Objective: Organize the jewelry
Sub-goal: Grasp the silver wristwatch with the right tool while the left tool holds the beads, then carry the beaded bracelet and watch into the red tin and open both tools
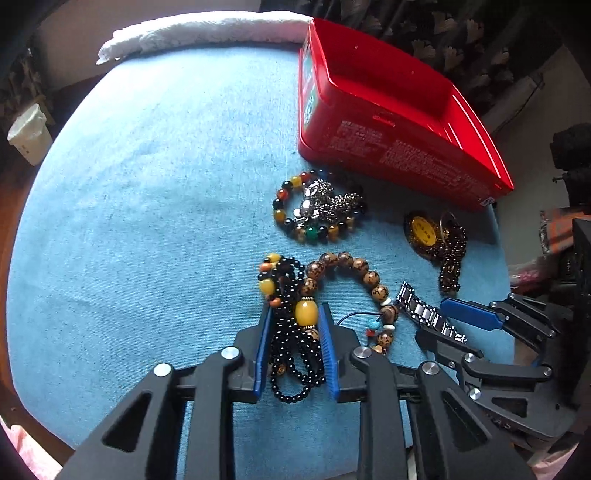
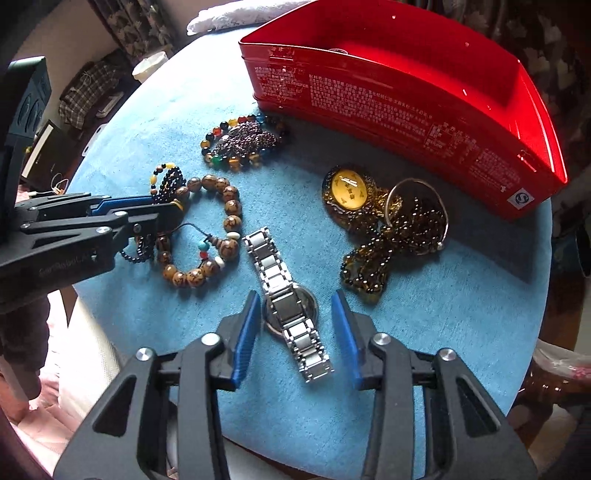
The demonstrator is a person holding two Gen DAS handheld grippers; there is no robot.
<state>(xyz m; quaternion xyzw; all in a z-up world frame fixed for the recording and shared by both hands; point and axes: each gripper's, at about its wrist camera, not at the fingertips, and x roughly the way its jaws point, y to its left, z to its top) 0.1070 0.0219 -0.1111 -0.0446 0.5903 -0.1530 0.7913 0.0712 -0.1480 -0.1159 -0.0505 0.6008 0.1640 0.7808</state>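
Note:
My left gripper [image 1: 295,325] points down at a bundle of black beads with a big amber bead [image 1: 306,313]. Its blue pads touch the bundle on both sides. The right wrist view shows it from the side [image 2: 173,206], at the black strand. My right gripper [image 2: 295,299] stands open astride a silver metal-link watch [image 2: 275,273]; the left pad is at the watch case and a gap shows on the right. A brown wooden-bead bracelet [image 2: 229,210] lies between the two grippers. The open red tin [image 1: 388,110] stands behind, and I see nothing in it.
A multicoloured bead bracelet with silver charms [image 1: 314,210] lies before the tin. An amber pendant with a yellow face [image 2: 349,192] and dark brown beads [image 2: 406,229] lie to the right. Blue cloth [image 1: 147,184] covers the round table; a white towel [image 1: 207,31] lines its far edge.

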